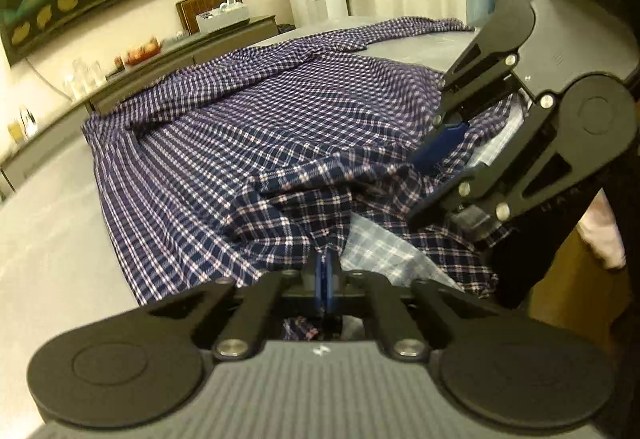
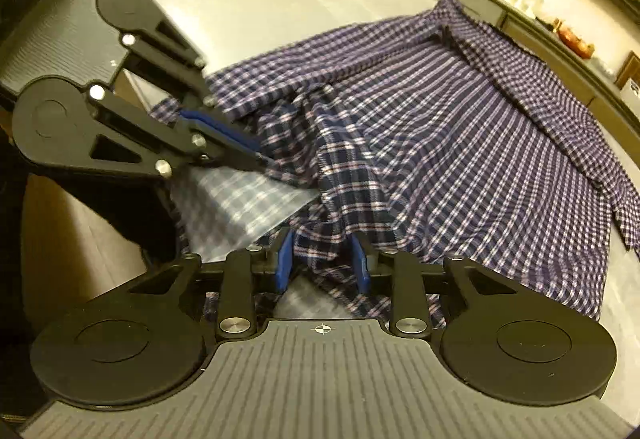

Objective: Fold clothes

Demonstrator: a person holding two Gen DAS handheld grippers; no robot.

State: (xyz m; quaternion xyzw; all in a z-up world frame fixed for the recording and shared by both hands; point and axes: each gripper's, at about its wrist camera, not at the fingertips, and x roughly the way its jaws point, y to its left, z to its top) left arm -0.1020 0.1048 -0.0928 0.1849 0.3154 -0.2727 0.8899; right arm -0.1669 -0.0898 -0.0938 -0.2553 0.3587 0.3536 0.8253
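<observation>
A navy plaid shirt [image 1: 248, 111] lies spread over the pale grey worktop [image 1: 52, 239], its near hem bunched up at the near edge with the paler inside of the cloth showing. The left gripper [image 1: 326, 279] is closed, its blue pads pinched tight on a fold of that hem. Just beside it on the right, the right gripper [image 2: 322, 265] has its blue pads [image 2: 285, 263] standing apart, with a ridge of the bunched hem between them; whether they press on it is unclear. A long sideboard [image 1: 160, 59] runs along the far wall.
</observation>
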